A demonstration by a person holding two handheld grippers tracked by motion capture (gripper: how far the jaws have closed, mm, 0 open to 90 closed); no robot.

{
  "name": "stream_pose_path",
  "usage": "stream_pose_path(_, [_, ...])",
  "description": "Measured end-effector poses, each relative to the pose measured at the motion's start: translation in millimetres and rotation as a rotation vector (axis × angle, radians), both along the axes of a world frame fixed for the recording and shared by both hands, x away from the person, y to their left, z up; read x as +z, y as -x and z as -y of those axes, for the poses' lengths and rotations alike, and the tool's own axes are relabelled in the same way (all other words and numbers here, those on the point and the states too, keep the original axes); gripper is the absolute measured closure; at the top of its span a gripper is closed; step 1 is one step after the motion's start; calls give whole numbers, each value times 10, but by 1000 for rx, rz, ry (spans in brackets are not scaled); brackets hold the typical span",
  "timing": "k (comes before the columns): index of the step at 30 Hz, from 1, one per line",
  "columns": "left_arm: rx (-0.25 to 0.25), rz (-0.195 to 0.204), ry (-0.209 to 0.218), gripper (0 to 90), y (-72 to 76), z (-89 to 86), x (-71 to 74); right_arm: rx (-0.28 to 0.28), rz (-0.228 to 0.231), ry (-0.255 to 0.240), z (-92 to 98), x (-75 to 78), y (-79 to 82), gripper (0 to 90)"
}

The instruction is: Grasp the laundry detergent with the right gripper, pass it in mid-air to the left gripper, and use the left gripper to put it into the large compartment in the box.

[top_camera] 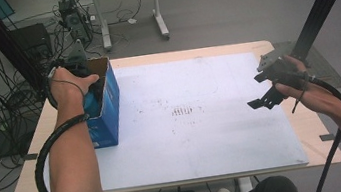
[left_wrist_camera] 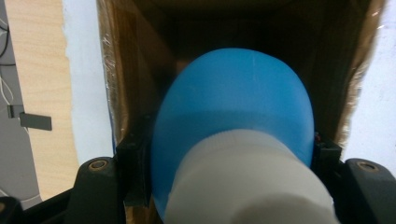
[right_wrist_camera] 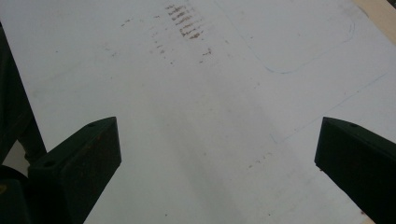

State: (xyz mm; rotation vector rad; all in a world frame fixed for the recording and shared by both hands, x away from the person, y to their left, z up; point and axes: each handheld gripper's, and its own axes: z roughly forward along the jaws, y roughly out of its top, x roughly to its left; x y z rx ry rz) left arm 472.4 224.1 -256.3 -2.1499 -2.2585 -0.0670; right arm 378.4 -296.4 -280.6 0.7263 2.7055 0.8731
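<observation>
- Blue bottle point(left_wrist_camera: 233, 116) with a white cap point(left_wrist_camera: 243, 182) sits clamped in my left gripper point(left_wrist_camera: 231, 154), jaws clenched on its two sides, body pointing down into the open cardboard box point(top_camera: 107, 92) at the far-left of the tabletop point(top_camera: 202, 122).
- Risk: bottle is nearly as wide as the box mouth in the left gripper view, so I judge it could catch on a brown inner wall point(left_wrist_camera: 135, 84) and jam or tilt if I drop off-centre.
- Risk: box stands tall on a narrow base near the left edge of the white mat; a sideways shove from the bottle or my hand could tip or slide it.
- Risk: letting go too high means the bottle falls and may bounce or land skewed; I can't see the box floor, too dark.
- Risk: smooth rounded plastic, grip looks to sit near the shoulder, so it might slip or rotate between the jaws.
- Left hand point(top_camera: 69, 87): forearm runs up the left side in the high view, wrist bent over the box top, gripper aimed down into it, cable looping back round the arm.
- Right hand point(top_camera: 304, 90): held at the right edge, well apart from the box, above the tabletop.
- Right gripper point(right_wrist_camera: 217, 144): jaws released, wide, nothing between them, bare mat below.
</observation>
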Motion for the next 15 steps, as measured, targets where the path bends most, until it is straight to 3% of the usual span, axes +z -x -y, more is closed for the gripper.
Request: stream_pose_path(15, [-7,-5,6,360,-19,-13,-145,-9,-1,7,33,17,-6,3])
